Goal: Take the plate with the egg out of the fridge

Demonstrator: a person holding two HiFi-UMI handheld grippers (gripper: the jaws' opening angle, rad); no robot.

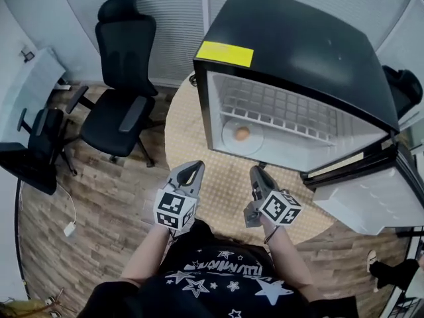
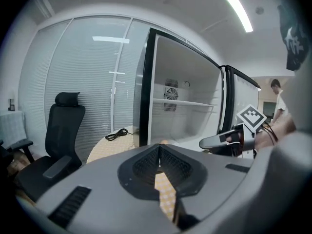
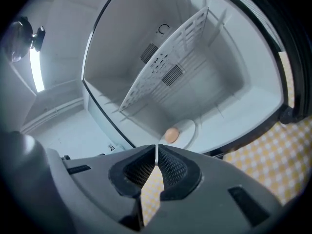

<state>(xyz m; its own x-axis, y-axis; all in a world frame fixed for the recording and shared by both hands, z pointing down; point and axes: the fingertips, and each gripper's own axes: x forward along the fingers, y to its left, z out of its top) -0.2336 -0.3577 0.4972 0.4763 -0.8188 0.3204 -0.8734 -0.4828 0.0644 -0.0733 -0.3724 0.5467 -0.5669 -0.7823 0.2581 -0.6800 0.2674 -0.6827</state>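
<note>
A small black fridge (image 1: 298,45) stands open on a round table (image 1: 192,138). On its floor lies a white plate (image 1: 233,138) with a brown egg (image 1: 242,133); the right gripper view shows the same plate (image 3: 187,130) and egg (image 3: 171,135) below a wire shelf (image 3: 165,62). My left gripper (image 1: 197,167) and right gripper (image 1: 255,172) hover over the table in front of the fridge, apart from the plate. Both are shut and hold nothing. In the left gripper view, the right gripper (image 2: 207,142) shows at the right, beside the open fridge (image 2: 185,101).
The fridge door (image 1: 377,197) hangs open at the right. Black office chairs (image 1: 122,85) stand on the wood floor to the left, and a black cable (image 2: 116,134) lies on the table. A person (image 2: 276,99) stands far off at the right.
</note>
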